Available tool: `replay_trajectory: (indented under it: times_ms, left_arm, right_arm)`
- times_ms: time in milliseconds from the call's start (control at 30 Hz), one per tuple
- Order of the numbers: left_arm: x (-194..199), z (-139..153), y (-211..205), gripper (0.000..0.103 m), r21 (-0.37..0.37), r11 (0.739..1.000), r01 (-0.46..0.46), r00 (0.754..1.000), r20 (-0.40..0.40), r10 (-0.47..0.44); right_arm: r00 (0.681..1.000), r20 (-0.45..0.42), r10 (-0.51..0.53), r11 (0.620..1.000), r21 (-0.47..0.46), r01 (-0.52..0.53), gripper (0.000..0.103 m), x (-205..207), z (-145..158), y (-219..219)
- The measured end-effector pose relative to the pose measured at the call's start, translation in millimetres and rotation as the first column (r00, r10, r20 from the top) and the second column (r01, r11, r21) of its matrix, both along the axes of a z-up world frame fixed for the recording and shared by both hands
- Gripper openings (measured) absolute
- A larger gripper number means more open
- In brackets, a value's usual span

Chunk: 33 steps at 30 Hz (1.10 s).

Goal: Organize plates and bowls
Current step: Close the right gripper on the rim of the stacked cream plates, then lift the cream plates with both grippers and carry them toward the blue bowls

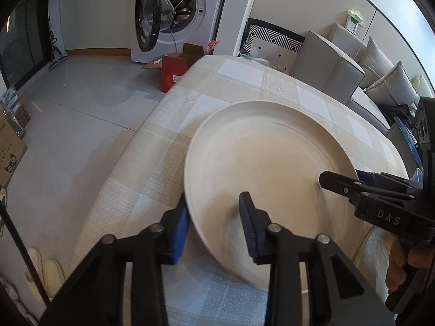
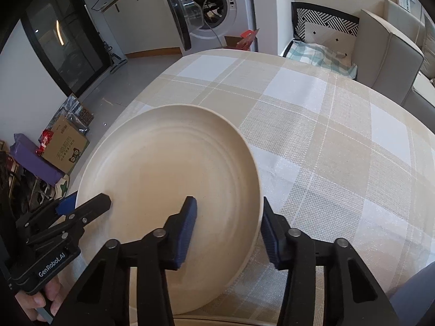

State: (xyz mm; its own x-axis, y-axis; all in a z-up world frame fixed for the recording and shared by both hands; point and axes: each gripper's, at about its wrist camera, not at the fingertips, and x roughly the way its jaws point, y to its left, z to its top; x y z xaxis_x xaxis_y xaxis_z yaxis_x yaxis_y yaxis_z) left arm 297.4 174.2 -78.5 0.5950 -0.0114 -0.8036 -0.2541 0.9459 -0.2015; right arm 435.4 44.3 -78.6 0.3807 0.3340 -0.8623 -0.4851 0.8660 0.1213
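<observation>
A large cream plate (image 1: 261,179) lies on a table (image 1: 152,190) covered with a beige and white checked cloth, filling the lower middle of both wrist views.

In the left wrist view, the left gripper (image 1: 214,228) straddles the plate's near left rim: one blue pad sits outside the edge, the other over the plate's inner surface. A gap shows between the inner pad and the plate, so the jaws stand apart around the rim and do not clamp it. At the right edge of that frame the right gripper (image 1: 339,182) reaches onto the opposite rim, with a hand (image 1: 402,266) below it.

In the right wrist view, the right gripper (image 2: 228,231) brackets the plate's lower right rim in the same way, one pad inside, one outside, with space on both sides; it is not clamped either. The left gripper (image 2: 81,206) shows at the lower left of that frame on the far rim, fingers (image 2: 40,301) wrapped on its handle.

Whether the plate's edge is lifted off the cloth cannot be told.

At the top of both frames stands a washer (image 1: 176,13) with its door open, a sofa (image 1: 334,62) to the right.
</observation>
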Motion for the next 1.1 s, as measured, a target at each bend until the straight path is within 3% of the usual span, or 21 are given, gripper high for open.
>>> replay_trajectory:
  times_ms: [233,733,1100]
  left_arm:
    - [-0.8,0.1,2.4,0.026,0.009,1.0,-0.019,1.0,0.004,0.019]
    - [-15.7,25.5,-1.8,0.026,0.068,0.997,-0.03,0.998,0.061,0.026]
    - [-43.0,59.1,-18.3,0.026,0.098,0.995,0.001,0.993,0.119,-0.012]
  right_arm:
    - [1.0,0.03,0.002,1.0,-0.005,-0.002,0.029,-2.4,0.3,-5.8]
    - [0.997,0.076,0.004,1.0,0.022,-0.006,0.029,-16.0,21.4,-11.1]
    - [0.992,0.128,-0.012,0.999,0.052,0.005,0.029,-58.6,57.7,-36.3]
